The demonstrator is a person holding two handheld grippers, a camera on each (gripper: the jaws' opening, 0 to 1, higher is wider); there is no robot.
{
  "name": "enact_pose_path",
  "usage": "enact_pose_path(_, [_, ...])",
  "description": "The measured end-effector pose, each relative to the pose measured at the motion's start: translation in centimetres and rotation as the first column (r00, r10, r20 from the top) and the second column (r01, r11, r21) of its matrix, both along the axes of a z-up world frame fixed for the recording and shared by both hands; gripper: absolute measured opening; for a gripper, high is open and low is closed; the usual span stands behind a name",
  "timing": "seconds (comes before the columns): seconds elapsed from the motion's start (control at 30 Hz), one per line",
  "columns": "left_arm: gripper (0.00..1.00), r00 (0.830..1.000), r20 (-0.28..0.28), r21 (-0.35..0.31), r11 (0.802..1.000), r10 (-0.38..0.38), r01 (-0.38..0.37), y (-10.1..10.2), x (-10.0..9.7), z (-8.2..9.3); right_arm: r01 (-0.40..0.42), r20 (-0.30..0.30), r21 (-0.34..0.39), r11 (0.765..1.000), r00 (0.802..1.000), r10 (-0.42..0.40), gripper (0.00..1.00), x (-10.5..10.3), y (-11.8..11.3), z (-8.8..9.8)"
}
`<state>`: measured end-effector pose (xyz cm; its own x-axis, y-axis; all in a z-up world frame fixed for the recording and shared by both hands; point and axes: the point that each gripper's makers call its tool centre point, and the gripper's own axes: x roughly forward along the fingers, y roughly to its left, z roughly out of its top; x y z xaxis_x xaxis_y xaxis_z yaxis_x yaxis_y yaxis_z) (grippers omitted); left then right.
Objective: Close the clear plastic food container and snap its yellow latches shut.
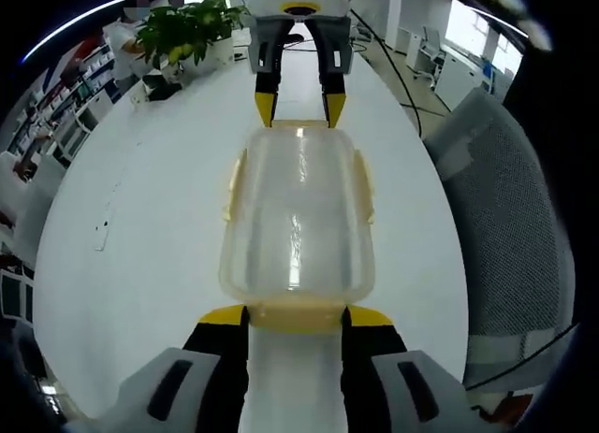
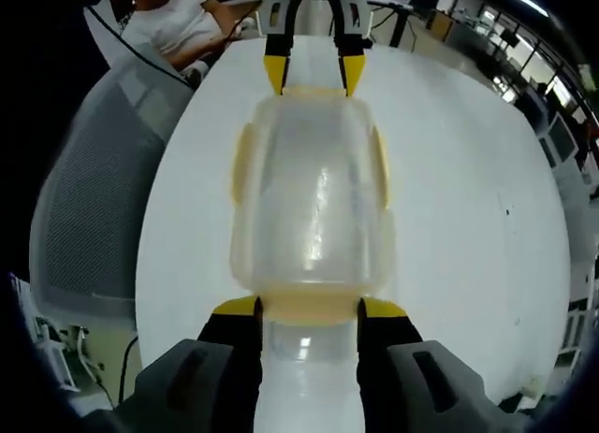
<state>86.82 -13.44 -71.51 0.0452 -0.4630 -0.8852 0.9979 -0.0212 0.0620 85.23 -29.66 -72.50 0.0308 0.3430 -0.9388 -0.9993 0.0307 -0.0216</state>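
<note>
Your clear plastic food container [image 1: 298, 218] sits lid-up on the white table [image 1: 140, 246], dead centre in the left gripper view, and nothing shows inside it through the frosted walls. Its lid is already seated on top. In this view your left gripper [image 1: 297, 317] rises from 6 o'clock with its jaws spread about as wide as the near end latch [image 1: 296, 313], one yellow tip at each corner of that yellow tab; whether the tips press on it or only stand beside it, you cannot tell from here. The right gripper [image 1: 299, 109] comes in from 12 o'clock, its jaws parted the same way at the far end of the container. The side latches [image 1: 235, 182] at 9 and 3 o'clock flare outward from the walls. In the right gripper view the container [image 2: 312, 204] again fills the middle, with your right gripper [image 2: 309, 310] at 6 o'clock bracketing its own end latch [image 2: 310, 305] and the left gripper [image 2: 313, 78] at 12 o'clock. A potted plant [image 1: 187, 31] stands near the table's far edge at 11 o'clock in the left gripper view, and a grey mesh chair [image 1: 510, 227] waits at 3 o'clock beside the table.
</note>
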Motion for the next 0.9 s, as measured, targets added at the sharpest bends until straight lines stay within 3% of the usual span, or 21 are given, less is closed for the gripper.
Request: enact_pose_path(0.9, [0.32,1.0,0.002,-0.027,1.0,-0.011,0.011,-4.2,1.0,-0.2,0.004,0.006,-0.062,0.998,1.0,-0.004,0.36,0.7,-4.2,0.3])
